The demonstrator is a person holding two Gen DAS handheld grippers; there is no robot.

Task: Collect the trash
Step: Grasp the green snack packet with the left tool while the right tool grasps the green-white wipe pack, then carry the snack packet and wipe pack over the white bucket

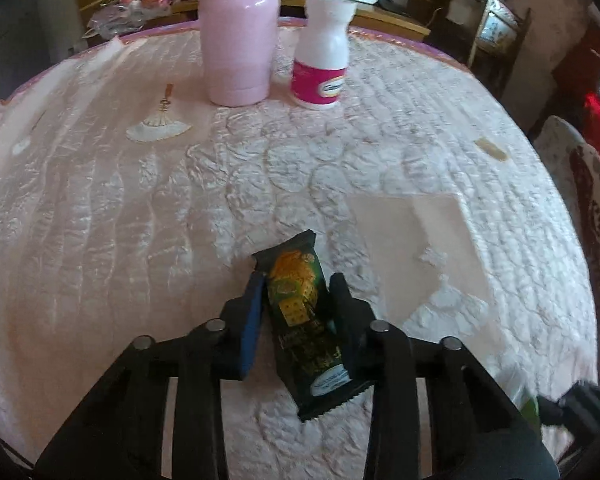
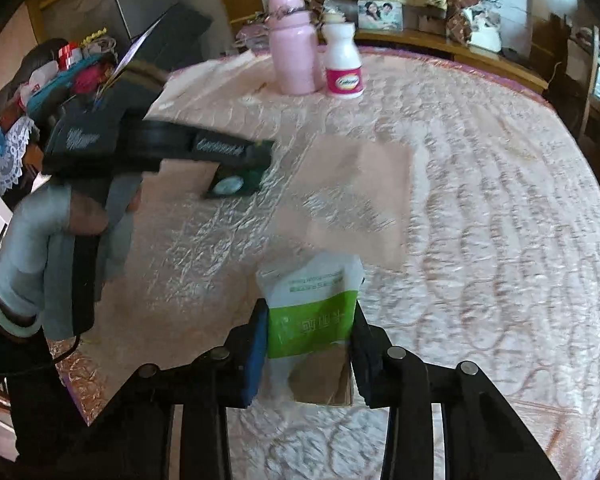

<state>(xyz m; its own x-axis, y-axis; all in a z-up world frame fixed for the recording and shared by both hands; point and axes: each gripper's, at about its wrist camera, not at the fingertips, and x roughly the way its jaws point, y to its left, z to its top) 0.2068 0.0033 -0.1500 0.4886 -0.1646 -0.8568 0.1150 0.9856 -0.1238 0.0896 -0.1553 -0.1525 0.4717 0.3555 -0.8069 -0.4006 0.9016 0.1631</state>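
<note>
Left tongs (image 1: 296, 312) are clamped on a dark snack wrapper (image 1: 306, 320); right tongs (image 2: 310, 336) grip a green-and-white packet (image 2: 314, 312). Both sit on the bed (image 1: 140, 240), well short of the pink bottle (image 1: 239, 36). Lift each straight up, keeping the pinch firm.

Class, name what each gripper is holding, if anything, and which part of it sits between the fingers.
Left gripper: dark snack wrapper, gripped across its middle. Right gripper: white-and-green packet, gripped across its green band.

pink bottle (image 1: 239, 36), green-and-white packet (image 2: 314, 312)
</note>
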